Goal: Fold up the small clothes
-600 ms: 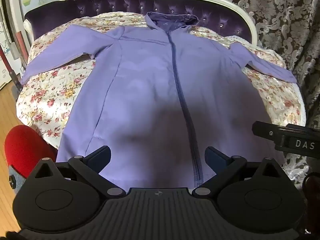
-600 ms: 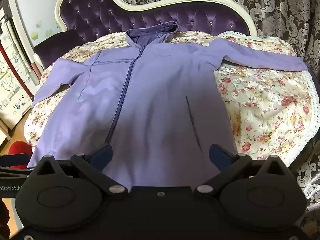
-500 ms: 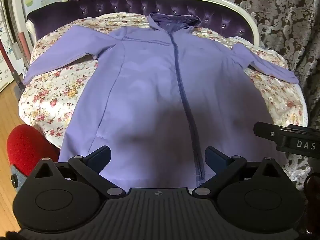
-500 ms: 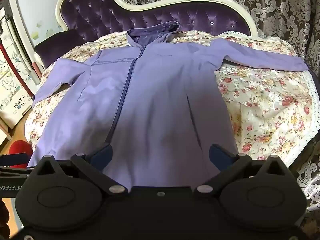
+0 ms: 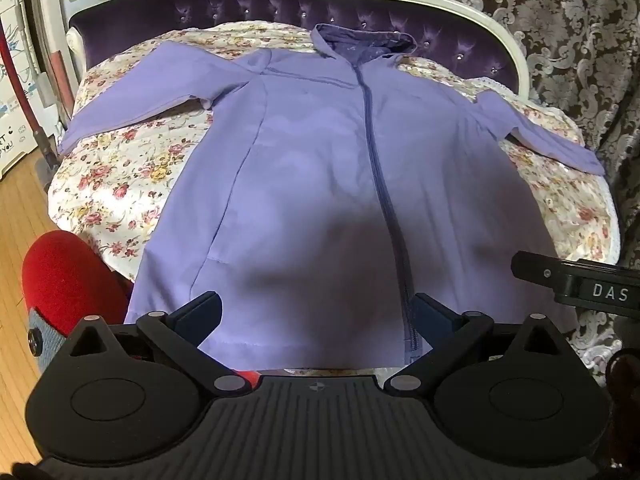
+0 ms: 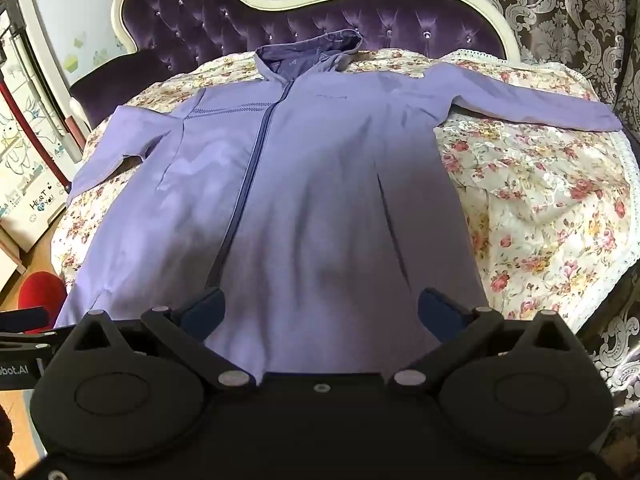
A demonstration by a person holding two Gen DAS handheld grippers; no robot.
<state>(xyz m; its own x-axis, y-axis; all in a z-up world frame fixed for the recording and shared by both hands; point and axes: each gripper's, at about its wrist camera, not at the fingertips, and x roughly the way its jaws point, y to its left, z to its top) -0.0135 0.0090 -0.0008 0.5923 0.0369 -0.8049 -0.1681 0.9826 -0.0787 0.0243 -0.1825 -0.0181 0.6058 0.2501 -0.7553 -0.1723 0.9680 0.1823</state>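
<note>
Jacket point(image 5: 320, 208): spread flat, zipped, hood at twelve o'clock, ready for folding.
Left gripper point(image 5: 316, 316): spread wide, empty, above hem.
Right gripper point(image 6: 320, 312): likewise.

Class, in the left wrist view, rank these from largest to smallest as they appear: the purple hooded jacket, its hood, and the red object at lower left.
1. Purple hooded jacket
2. Red object, though nearness to the camera enlarges it
3. Hood

A lilac hooded jacket point(image 5: 320, 184) was laid flat, front up, on the floral bedspread point(image 5: 120, 168). Its dark zip point(image 6: 248, 176) was fully closed, both sleeves were spread outward, the hood was set toward the headboard, and the hem was nearest the cameras.
</note>
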